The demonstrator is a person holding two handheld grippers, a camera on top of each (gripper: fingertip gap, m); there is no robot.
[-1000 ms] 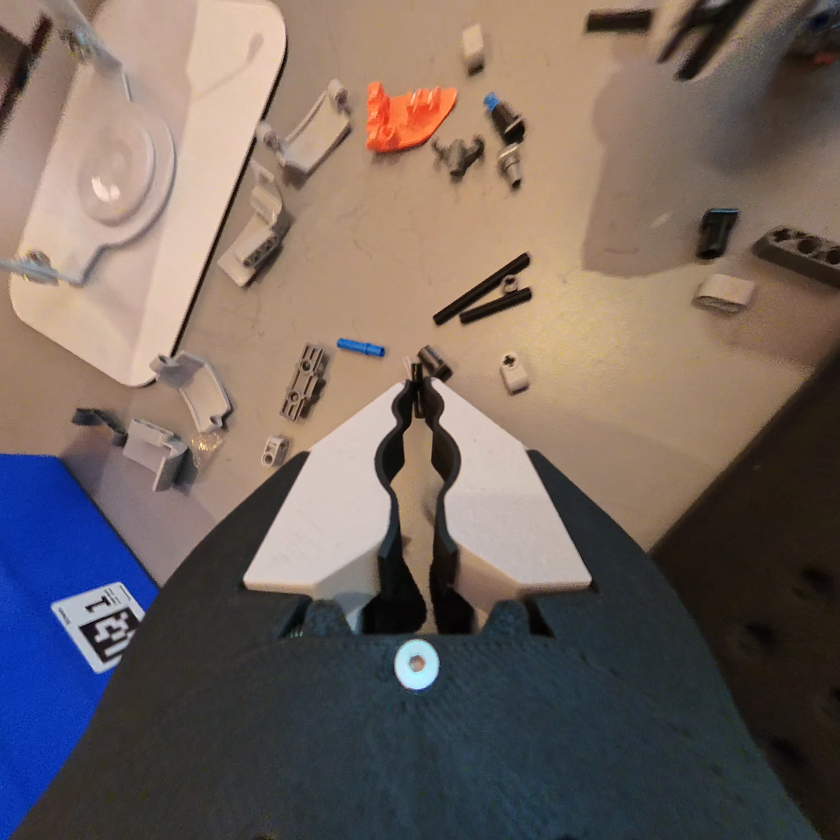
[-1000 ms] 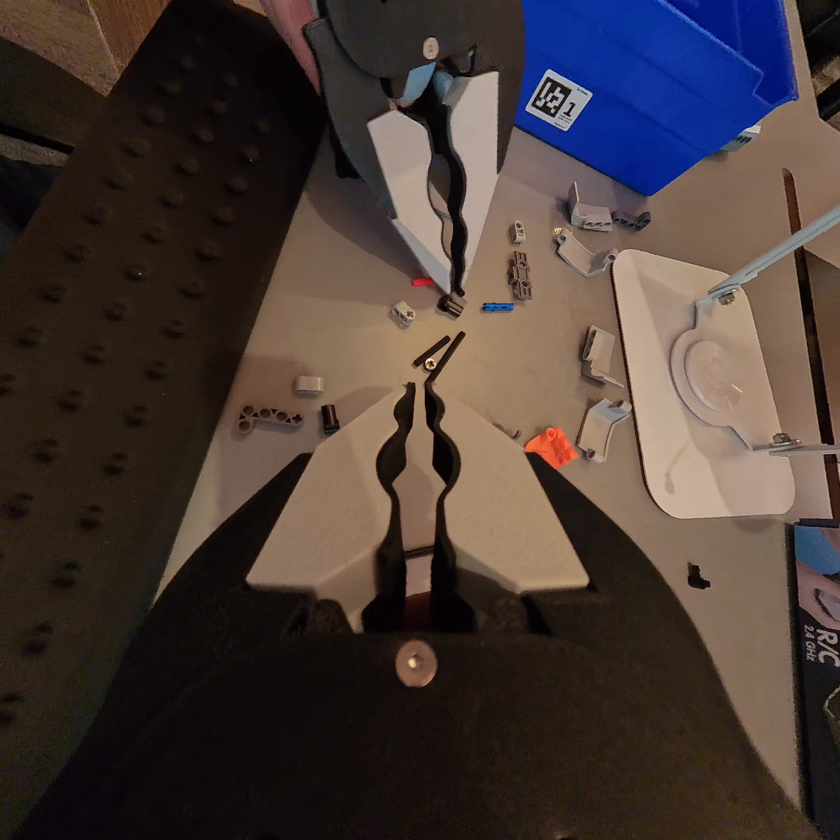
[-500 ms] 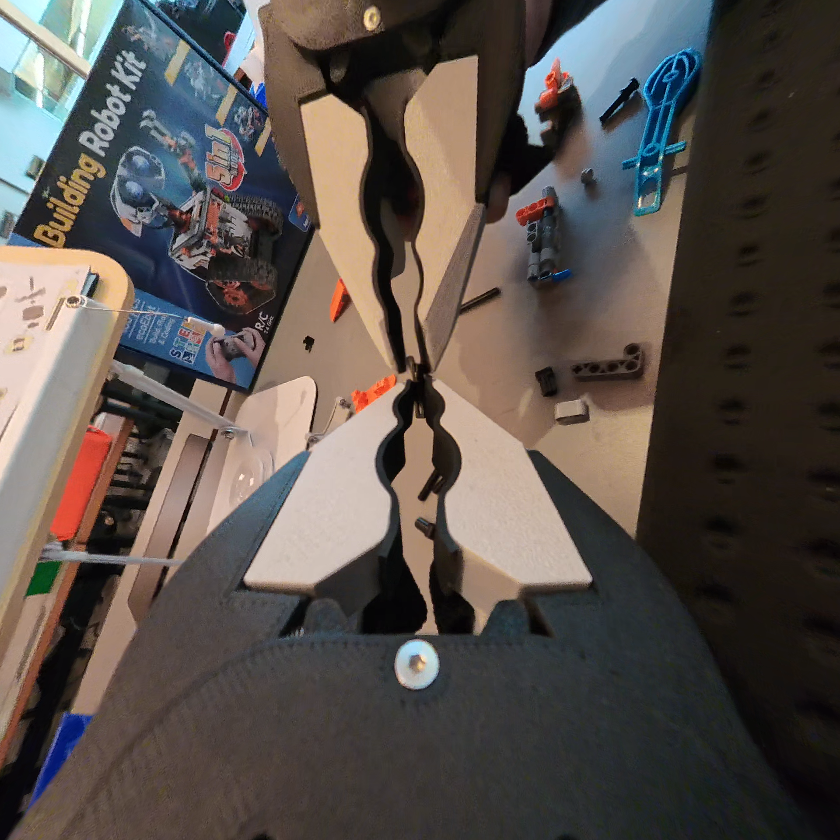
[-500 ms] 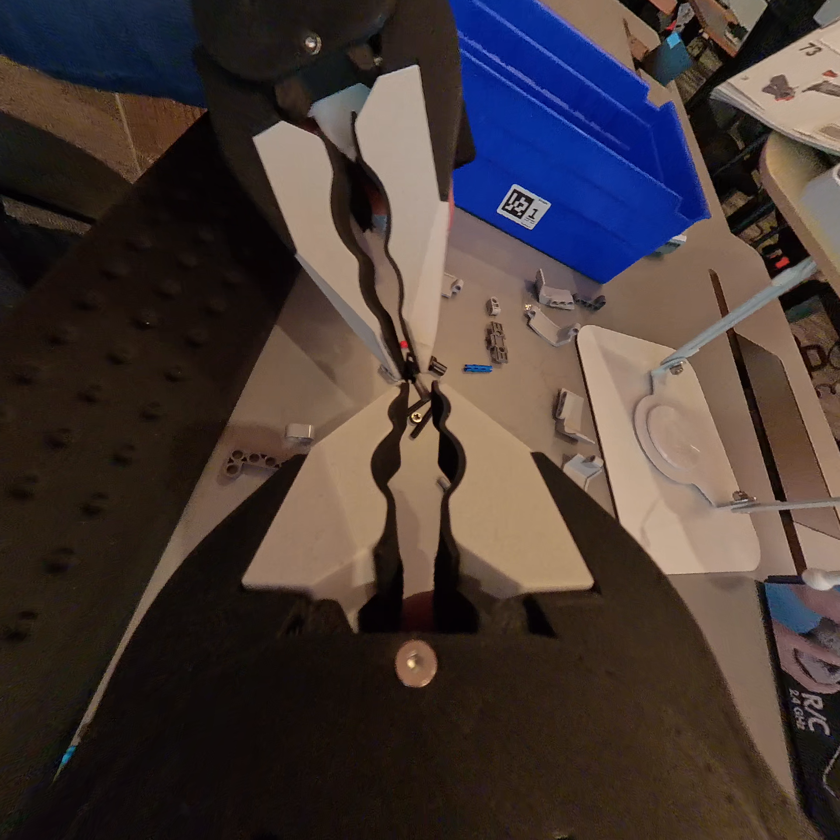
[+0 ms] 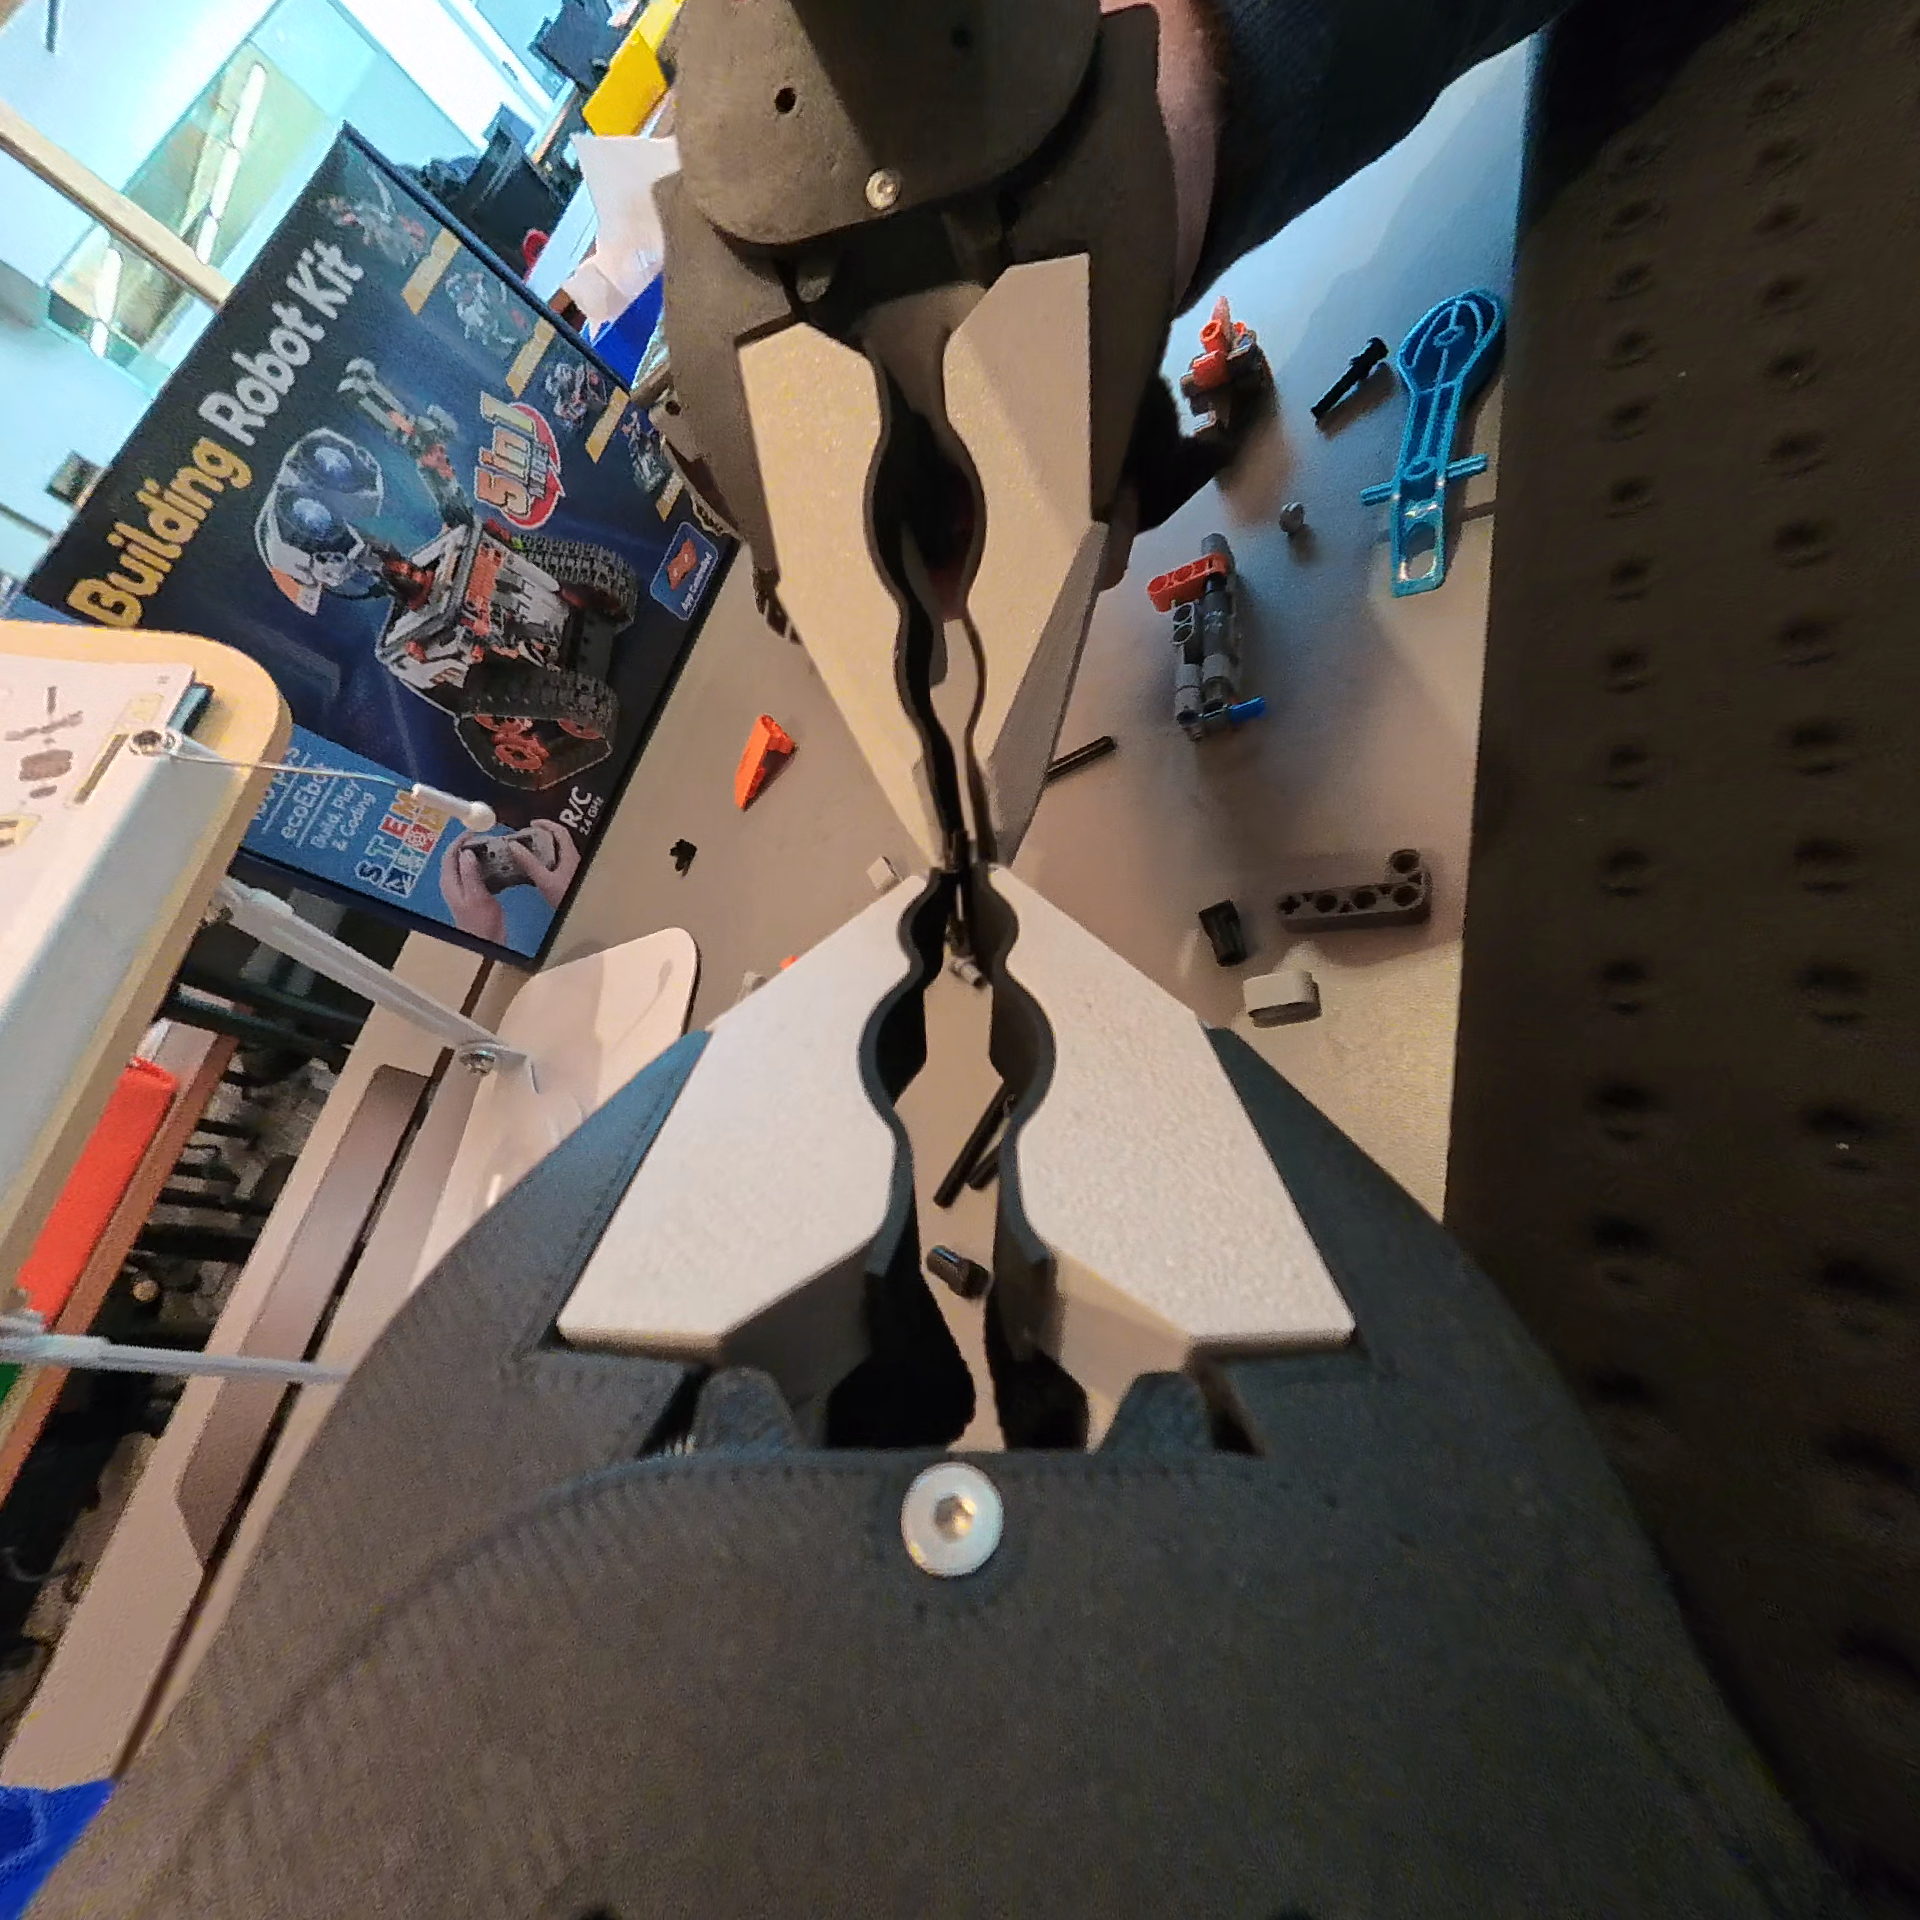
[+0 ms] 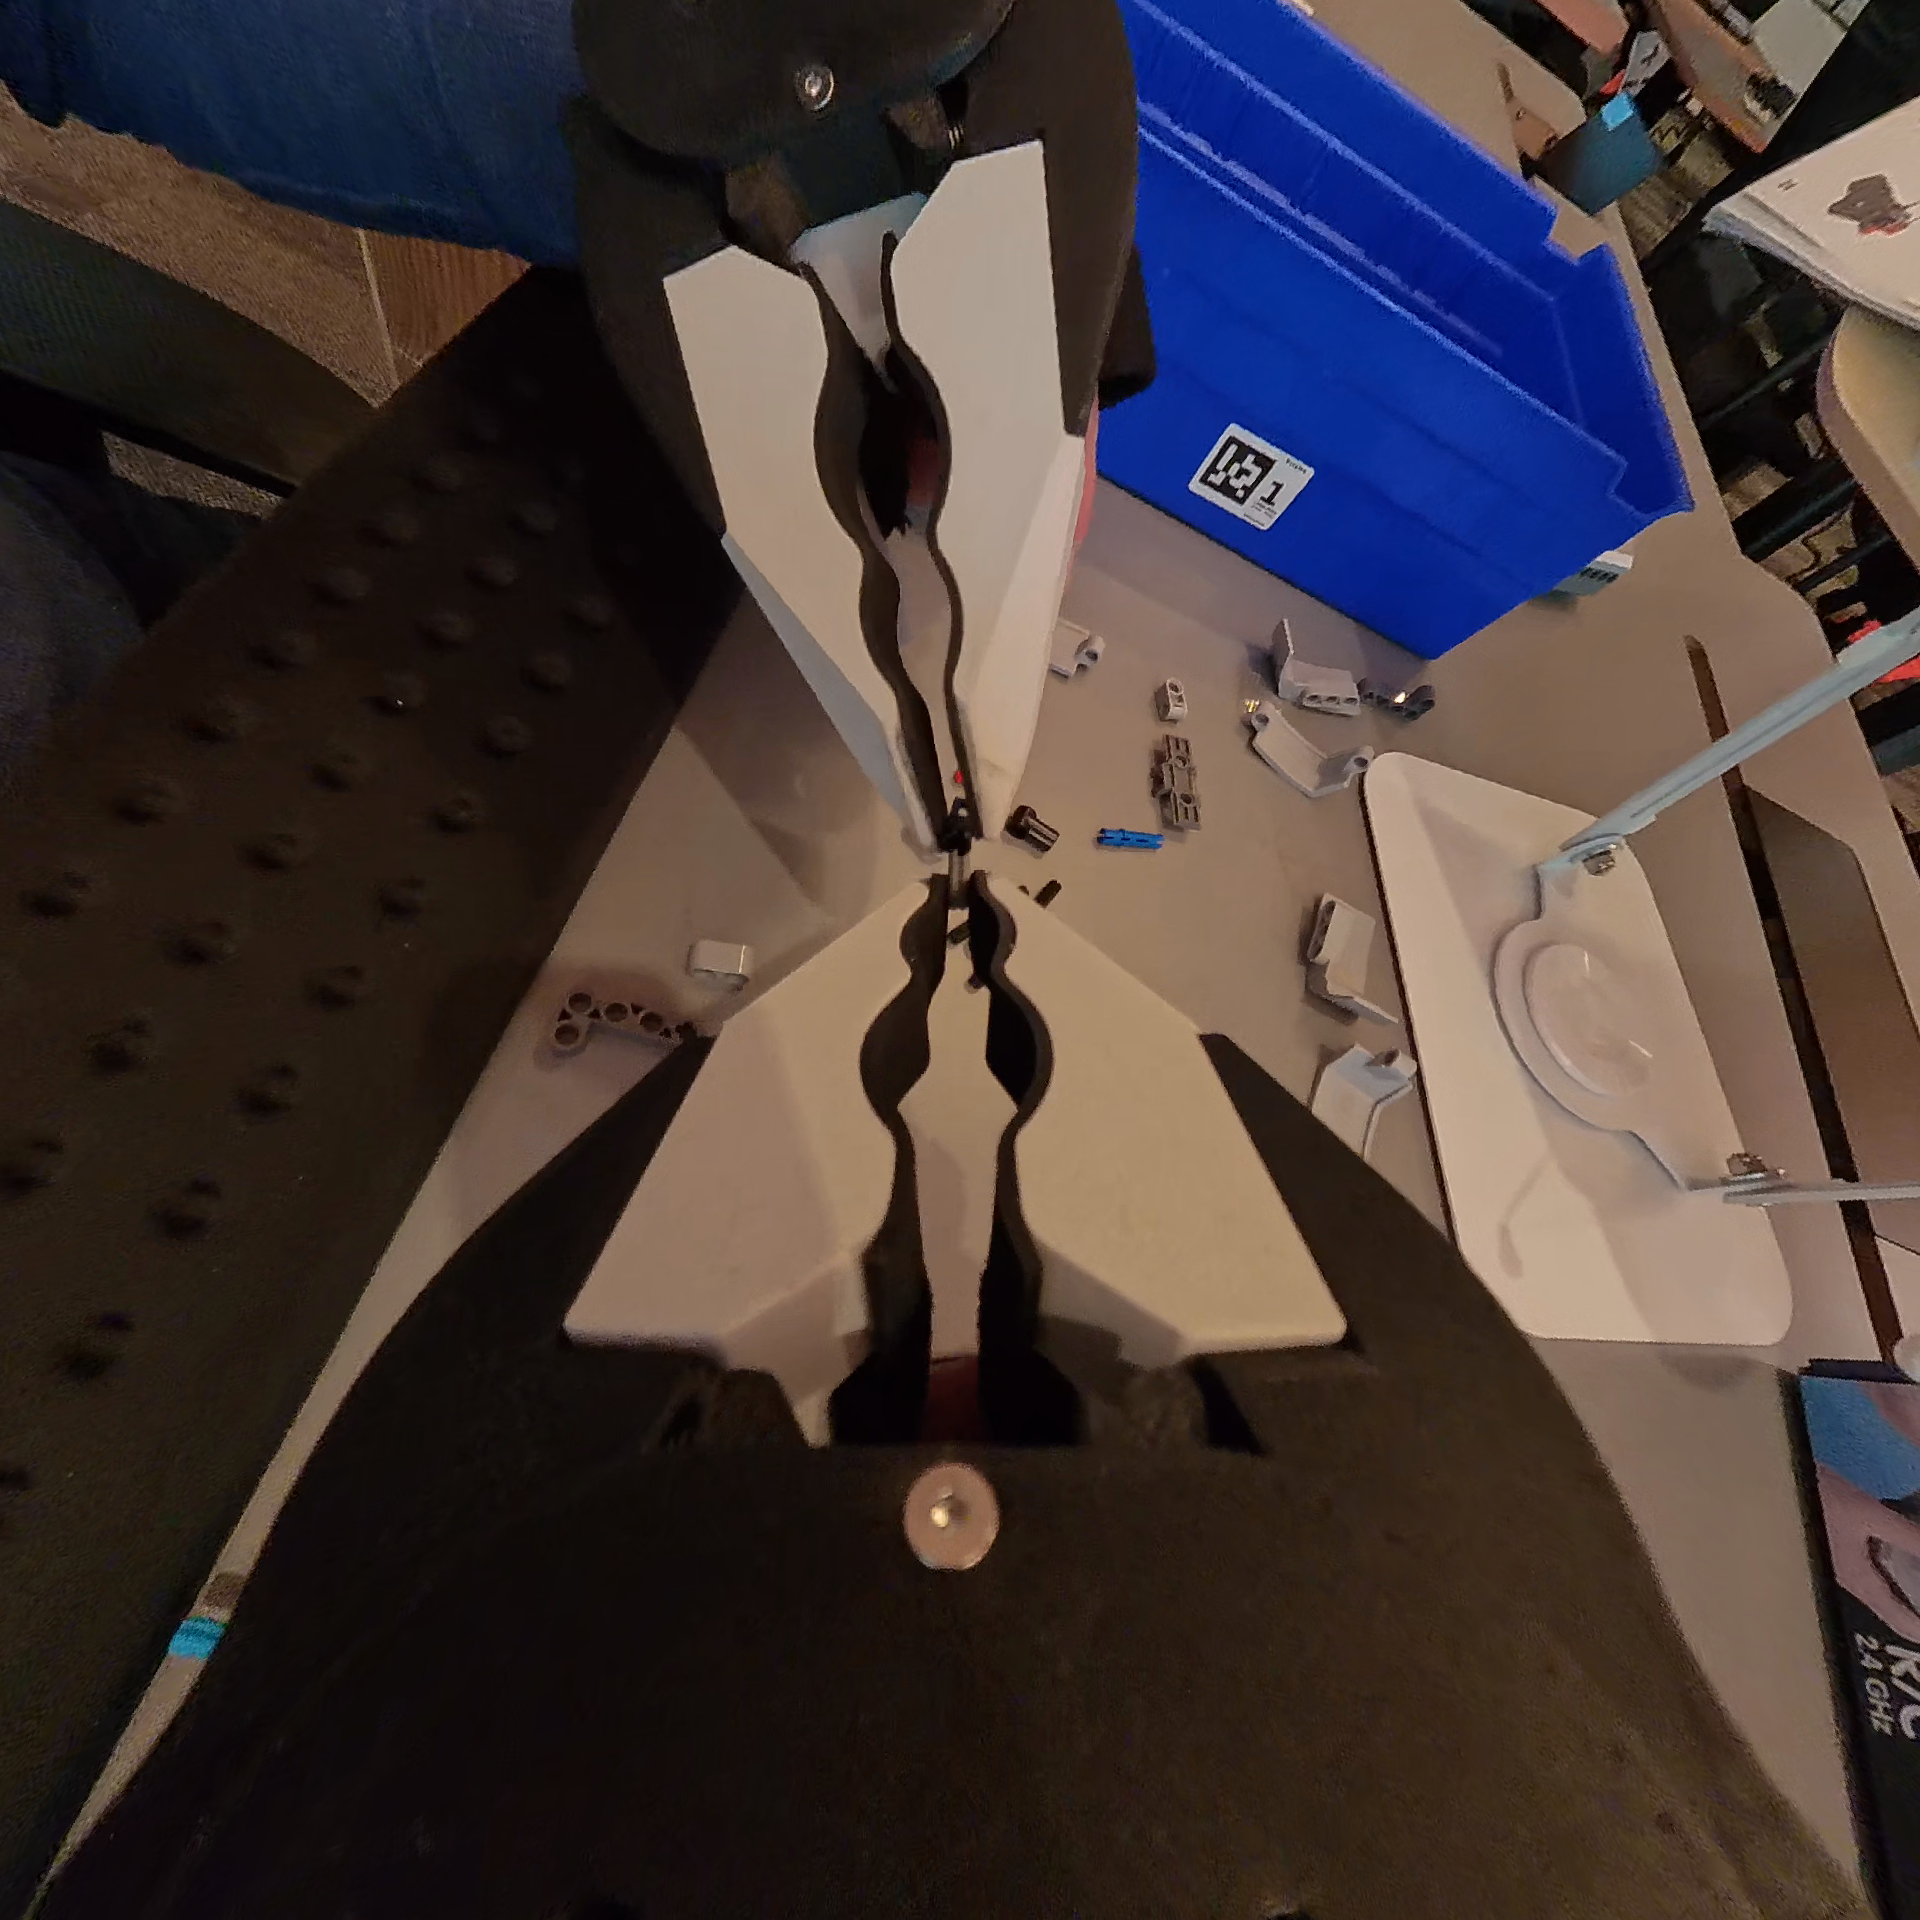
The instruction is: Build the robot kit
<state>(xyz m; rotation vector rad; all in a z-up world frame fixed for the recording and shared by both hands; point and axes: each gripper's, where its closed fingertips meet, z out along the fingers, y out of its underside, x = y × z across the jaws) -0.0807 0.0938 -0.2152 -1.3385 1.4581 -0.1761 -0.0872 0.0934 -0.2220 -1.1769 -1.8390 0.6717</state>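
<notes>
My left gripper [image 5: 958,885] and my right gripper [image 6: 958,891] meet tip to tip in the air above the grey table [image 6: 1195,935]. The left gripper is shut on a small dark piece [image 6: 958,834] with a red bit just behind it between the fingers. In the right wrist view the left gripper [image 6: 956,821] comes down from above. In the left wrist view the right gripper [image 5: 961,847] comes down from above with its jaws together, its tips against that piece. I cannot tell whether the right one grips it.
A blue bin [image 6: 1351,364] and a white tray [image 6: 1558,1247] stand on the table. A black studded mat [image 6: 312,831] lies along one edge. Loose parts lie below: black rods [image 5: 977,1143], a blue pin [image 6: 1127,837], a grey angled beam [image 5: 1351,896]. A toy kit box [image 5: 364,520] leans behind. My left and right fingertips are right by each other. From either gripper's tips it is about 12 cm to the blue pin [image 6: 1127,837].
Both grippers rose from the table and tilted toward each other. Their tips, apart a second ago, now meet. The left gripper carried the small dark piece up with it.
</notes>
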